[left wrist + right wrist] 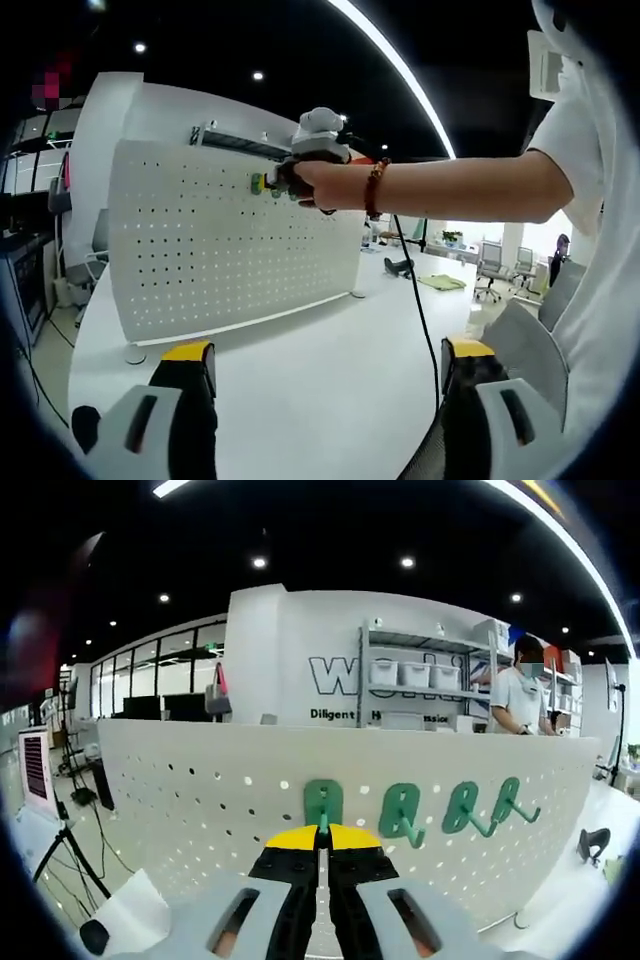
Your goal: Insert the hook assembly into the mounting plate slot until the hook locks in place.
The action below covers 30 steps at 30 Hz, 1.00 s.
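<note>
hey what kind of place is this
Likely an open-plan office or lab: a white pegboard with green hooks on a white table, office chairs, shelving with bins.

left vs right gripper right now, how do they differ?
The left gripper has its jaws wide apart, holding nothing, back over the white table. The right gripper has its jaws shut on a green hook, up against the white pegboard. Both have yellow-tipped black jaws.

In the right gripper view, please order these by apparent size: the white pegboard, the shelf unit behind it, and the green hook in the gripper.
1. White pegboard, the largest.
2. Shelf unit.
3. Green hook, gripped by the right hand-held gripper. The shelf unit stands farther away, so its true size is unsure.
</note>
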{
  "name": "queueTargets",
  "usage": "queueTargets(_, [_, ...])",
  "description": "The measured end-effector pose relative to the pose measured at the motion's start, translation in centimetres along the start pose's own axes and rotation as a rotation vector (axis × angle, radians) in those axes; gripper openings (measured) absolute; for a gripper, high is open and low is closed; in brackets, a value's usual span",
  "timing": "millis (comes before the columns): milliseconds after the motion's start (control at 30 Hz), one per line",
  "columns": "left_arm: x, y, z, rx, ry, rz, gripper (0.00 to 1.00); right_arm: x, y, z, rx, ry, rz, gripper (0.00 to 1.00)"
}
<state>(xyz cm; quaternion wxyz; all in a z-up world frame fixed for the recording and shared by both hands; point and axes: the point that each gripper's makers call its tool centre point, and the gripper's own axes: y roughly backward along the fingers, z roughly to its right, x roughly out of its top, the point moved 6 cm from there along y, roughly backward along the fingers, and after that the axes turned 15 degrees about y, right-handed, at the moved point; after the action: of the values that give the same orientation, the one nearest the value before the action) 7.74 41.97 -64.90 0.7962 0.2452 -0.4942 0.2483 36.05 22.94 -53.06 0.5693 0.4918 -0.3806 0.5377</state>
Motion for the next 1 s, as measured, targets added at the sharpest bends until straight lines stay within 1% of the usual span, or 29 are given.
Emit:
queueTargets(33, [0.0,0.0,0.0,0.001,0.001,0.0,0.96,0.1,0.0,0.1,-0.003,-0.012,0.007,0.01])
queueTargets(133, [-0.1,0.0,0.0,0.002,0.0,-0.003,0.95,0.1,-0.1,0.2,-0.005,0.032,0.01,0.01])
queueTargets(167, [-0.1,0.0,0.0,0.002,0.001,-0.002,0.95,0.1,-0.1,0.1,-0.003,0.032,0.01,0.01])
queueTargets(233, [-0.1,0.0,0.0,0.001,0.003,-0.002,0.95,0.1,0.0,0.2,0.005,0.017,0.007,0.01])
queueTargets(267, [-0.1,0.0,0.0,0.0,0.001,-0.002,0.95,0.0,0.0,0.1,0.015,0.026,0.004,0.01])
queueTargets(300, [-0.1,0.0,0.1,-0.001,0.001,-0.003,0.95,0.1,0.0,0.2,0.026,0.061,0.001,0.01])
queueTargets(367, [-0.1,-0.1,0.1,-0.002,-0.003,-0.009,0.95,0.1,0.0,0.2,0.034,0.066,-0.002,0.02])
queueTargets(500, [0.2,-0.2,0.2,-0.008,-0.007,0.0,0.95,0.1,0.1,0.2,0.046,0.077,-0.011,0.03])
queueTargets(700, [0.2,-0.4,0.5,-0.015,-0.013,-0.006,0.95,0.2,0.4,0.6,0.041,0.105,-0.006,0.09])
queueTargets(833, [0.2,-0.5,0.7,-0.015,-0.016,-0.007,0.96,0.1,0.5,0.6,0.062,0.115,-0.006,0.14])
queueTargets(933, [0.3,-0.5,0.9,-0.016,-0.023,-0.008,0.96,0.1,0.7,0.6,0.069,0.132,0.001,0.16])
queueTargets(1000, [0.4,-0.5,1.0,-0.016,-0.028,-0.011,0.96,0.1,0.8,0.5,0.075,0.142,0.01,0.21])
